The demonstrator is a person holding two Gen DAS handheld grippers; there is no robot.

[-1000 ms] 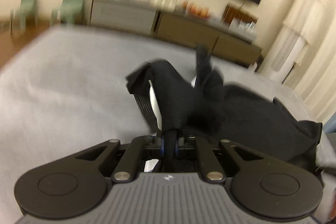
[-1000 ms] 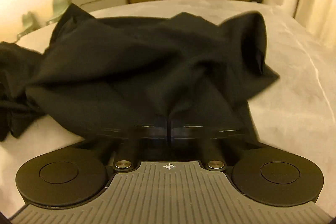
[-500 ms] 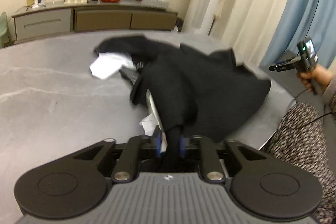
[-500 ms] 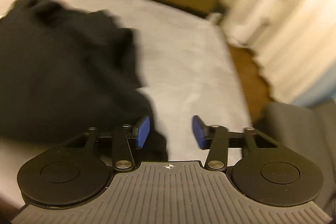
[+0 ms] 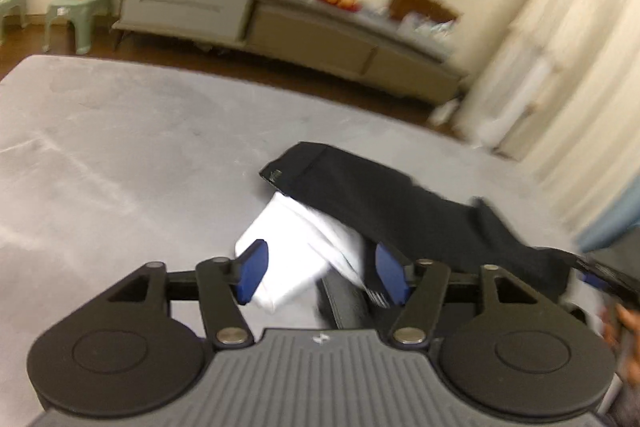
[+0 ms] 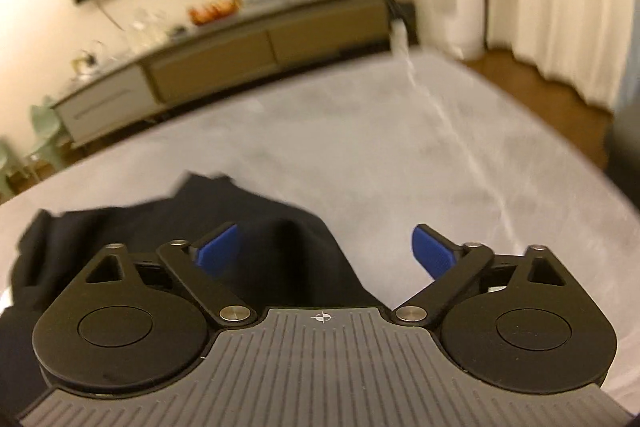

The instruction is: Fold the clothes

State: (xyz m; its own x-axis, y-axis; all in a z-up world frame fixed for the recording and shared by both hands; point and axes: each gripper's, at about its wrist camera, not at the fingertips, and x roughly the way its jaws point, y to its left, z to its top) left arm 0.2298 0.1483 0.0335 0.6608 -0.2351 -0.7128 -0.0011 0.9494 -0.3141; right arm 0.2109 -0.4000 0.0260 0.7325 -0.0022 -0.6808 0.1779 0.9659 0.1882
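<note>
A black garment (image 5: 404, 211) lies crumpled on the grey table (image 5: 120, 155), with a white pocket lining (image 5: 308, 247) turned out from under it. My left gripper (image 5: 318, 269) hovers just over that white cloth; its jaws are opening, and the blue pads stand apart without pressing on anything. In the right wrist view the same black garment (image 6: 168, 227) lies at the lower left. My right gripper (image 6: 326, 253) is above the garment's right edge, jaws opening wide, nothing pinched between the blue pads.
A long low sideboard (image 5: 280, 27) with glasses and fruit stands against the far wall. Pale green chairs (image 5: 80, 3) are at the left, white curtains (image 5: 560, 47) at the right. A person's hand (image 5: 624, 331) shows at the right edge. Bare table (image 6: 420, 147) spreads beyond the garment.
Both grippers were shut on the black garment and have let go of it; the right opened first, then the left. The garment dropped onto the table and both views swung round.
</note>
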